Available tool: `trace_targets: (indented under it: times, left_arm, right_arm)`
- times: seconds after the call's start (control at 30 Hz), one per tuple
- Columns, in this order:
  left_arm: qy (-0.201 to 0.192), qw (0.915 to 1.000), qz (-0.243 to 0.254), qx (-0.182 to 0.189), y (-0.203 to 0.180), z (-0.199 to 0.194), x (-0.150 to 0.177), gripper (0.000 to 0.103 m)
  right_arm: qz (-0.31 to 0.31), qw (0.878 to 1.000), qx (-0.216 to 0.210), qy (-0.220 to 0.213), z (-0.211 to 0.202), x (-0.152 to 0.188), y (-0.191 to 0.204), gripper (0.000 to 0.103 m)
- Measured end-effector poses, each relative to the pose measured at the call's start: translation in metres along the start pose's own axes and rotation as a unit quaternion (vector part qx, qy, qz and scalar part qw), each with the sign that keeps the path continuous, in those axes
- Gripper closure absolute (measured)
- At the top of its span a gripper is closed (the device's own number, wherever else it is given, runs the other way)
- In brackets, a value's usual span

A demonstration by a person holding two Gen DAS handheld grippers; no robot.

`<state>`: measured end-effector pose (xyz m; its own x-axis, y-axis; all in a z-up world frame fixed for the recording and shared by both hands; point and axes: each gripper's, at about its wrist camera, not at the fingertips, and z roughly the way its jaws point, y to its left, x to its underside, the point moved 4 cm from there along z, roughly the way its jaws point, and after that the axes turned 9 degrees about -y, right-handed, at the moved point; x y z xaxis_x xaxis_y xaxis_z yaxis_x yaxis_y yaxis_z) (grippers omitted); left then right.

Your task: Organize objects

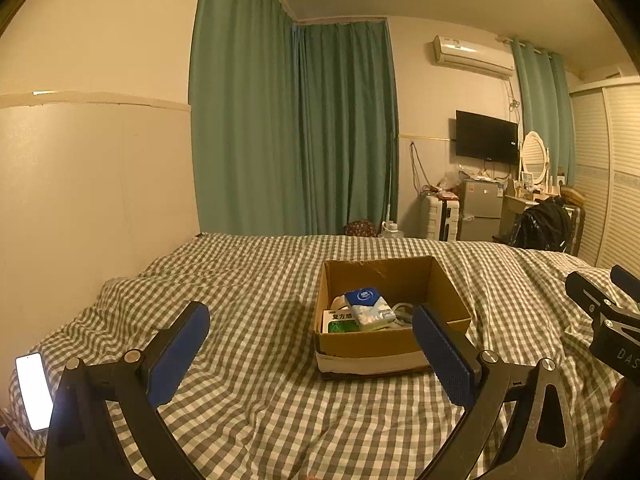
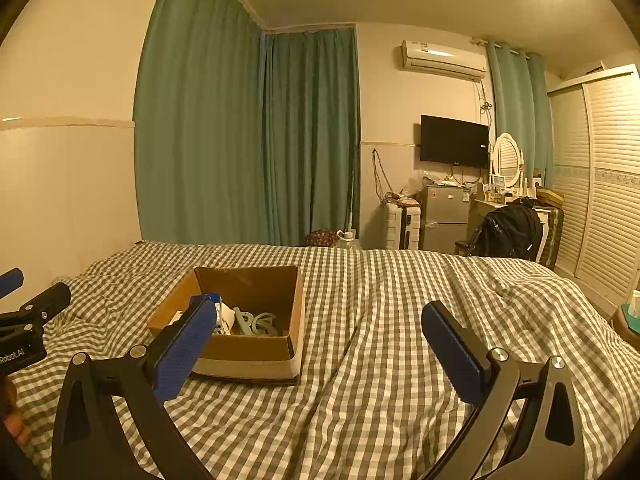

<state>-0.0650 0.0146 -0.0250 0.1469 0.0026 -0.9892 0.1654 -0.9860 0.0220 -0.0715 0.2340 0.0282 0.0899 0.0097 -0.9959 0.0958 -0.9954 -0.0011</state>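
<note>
Left gripper (image 1: pixel 310 354): nearest the lens in the left wrist view; 2 blue-padded fingers spread wide, nothing between them, released. It hangs above the bedspread, near side of the box.
Right gripper (image 2: pixel 320 348): 2 blue-padded fingers, likewise spread wide and empty. It hangs above bare bedspread, right of the box.
Bedspread (image 1: pixel 256 420): 1, green-and-white check, rumpled, covers the whole bed.
Cardboard box (image 1: pixel 394 342): 1, open-topped, sits on the bedspread mid-bed; a pale band runs round its base. In the right wrist view it lies left of centre, partly behind the left finger.
Tissue pack (image 1: pixel 366 306): 1, blue and white, inside the box, tilted, resting on the other contents.
Medicine carton (image 1: pixel 340 320): 1, white and green with printed characters, inside the box at its near left corner, under the tissue pack's edge.
Pale blue item (image 2: pixel 256 322): inside the box, right half; looped shapes, cable or plastic rings, cannot tell which, count unclear.
White item (image 2: pixel 228 316): inside the box beside the tissue pack; identity unclear.
Phone (image 1: pixel 34 390): 1, screen lit white, at the far left edge of the bed, well apart from the box.
Curtains (image 1: pixel 292 128): green, 2 drawn runs meeting in the far corner, 1 more run far right.
Television (image 1: pixel 486 142): 1, wall-mounted, dark, far right.
Air conditioner (image 1: pixel 472 56): 1, high on the far wall.
Mirror (image 1: pixel 534 158): 1, oval, right of the television.
</note>
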Motion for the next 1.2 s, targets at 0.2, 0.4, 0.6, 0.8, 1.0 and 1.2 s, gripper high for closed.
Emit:
trace_targets:
  times: [0.2,0.4,0.6,0.8,1.0,1.2]
  left_arm:
    - [0.003,1.0000,-0.008,-0.001,0.0034,0.0000,0.0004,0.000]
    - [0.002,1.0000,-0.007,-0.001,0.0028,-0.0001,-0.0001,0.000]
    - [0.005,1.0000,-0.006,0.000,0.0011,0.0002,0.0006,0.000]
    - [0.009,0.9999,-0.007,0.003,-0.0001,0.0001,0.0007,0.000]
    - [0.005,1.0000,0.005,0.000,-0.0022,-0.0006,0.0001,0.000]
    - [0.004,1.0000,0.005,-0.004,-0.0025,-0.0030,0.0008,0.000]
  right_arm:
    - [0.002,1.000,0.003,-0.003,-0.0012,0.0003,-0.0011,0.000]
    - [0.005,1.000,0.003,-0.005,-0.0022,-0.0009,-0.0025,0.000]
    - [0.011,1.000,-0.004,-0.001,-0.0011,-0.0004,-0.0009,0.000]
    - [0.008,1.000,-0.008,0.002,-0.0012,-0.0001,0.0028,0.000]
    - [0.011,1.000,-0.011,0.006,-0.0008,0.0006,0.0051,0.000]
    - [0.012,1.000,-0.009,0.009,-0.0010,0.0011,0.0042,0.000]
